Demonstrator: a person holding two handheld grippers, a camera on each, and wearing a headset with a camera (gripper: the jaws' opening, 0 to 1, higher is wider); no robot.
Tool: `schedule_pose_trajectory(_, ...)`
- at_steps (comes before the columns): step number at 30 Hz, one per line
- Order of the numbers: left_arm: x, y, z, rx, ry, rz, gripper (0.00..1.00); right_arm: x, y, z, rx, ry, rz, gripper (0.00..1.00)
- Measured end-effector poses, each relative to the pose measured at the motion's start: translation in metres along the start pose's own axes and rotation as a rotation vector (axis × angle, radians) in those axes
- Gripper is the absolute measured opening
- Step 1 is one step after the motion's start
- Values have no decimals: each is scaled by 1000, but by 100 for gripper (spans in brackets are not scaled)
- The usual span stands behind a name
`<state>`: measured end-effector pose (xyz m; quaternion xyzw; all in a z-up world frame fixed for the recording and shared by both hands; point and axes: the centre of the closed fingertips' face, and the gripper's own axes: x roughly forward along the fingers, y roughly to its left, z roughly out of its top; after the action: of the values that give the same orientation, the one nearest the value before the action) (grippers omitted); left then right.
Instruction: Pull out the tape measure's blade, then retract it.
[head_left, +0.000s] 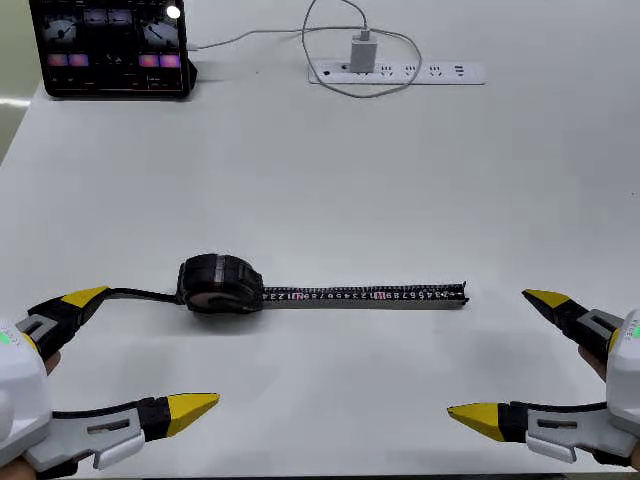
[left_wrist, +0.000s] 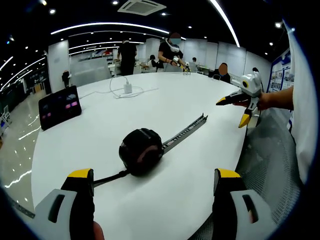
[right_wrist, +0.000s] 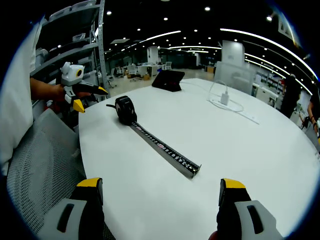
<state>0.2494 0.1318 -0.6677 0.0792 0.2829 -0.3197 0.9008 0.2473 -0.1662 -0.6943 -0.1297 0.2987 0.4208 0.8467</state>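
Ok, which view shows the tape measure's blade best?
The head view: the blade is seen whole, from case to end hook, markings visible. The right gripper view shows it receding from its hook end; the left gripper view shows it foreshortened beyond the case.

Item count for the workbench:

- Table (head_left: 400, 180): one.
- Tape measure (head_left: 220, 284): one, with one blade (head_left: 365, 295) and one black strap (head_left: 140, 294).
- Grippers: two, being one left gripper (head_left: 155, 348) and one right gripper (head_left: 490, 352). Each has two yellow-tipped jaws, four tips in total.
- Tablet (head_left: 112, 47): one.
- Power strip (head_left: 430, 72): one, with one white charger (head_left: 362, 50) and one white cable (head_left: 330, 30).
- Mesh chair (right_wrist: 45, 165): one.
- Background persons (left_wrist: 172, 50), left gripper view: at least three; exact number not determinable.
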Motion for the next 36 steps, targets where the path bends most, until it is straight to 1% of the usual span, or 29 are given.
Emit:
schedule_pose_trajectory(6, 1, 0, 2, -3, -5, 4, 98, 1, 1, 0, -1, 3, 6, 96)
schedule_pose_trajectory(20, 10, -3, 7, 0, -9, -5, 97, 1, 1, -1, -3, 7, 6, 94)
schedule_pose_trajectory(27, 22, -3, 9, -9, -5, 5, 97, 2, -1, 0, -4, 6, 4, 95)
schedule_pose_trajectory(32, 29, -4, 10, -34, -7, -1, 97, 2, -3, 2, -8, 6, 4, 95)
schedule_pose_trajectory(36, 34, -1, 11, -46, -9, 14, 97, 2, -4, 2, -11, 7, 3, 95)
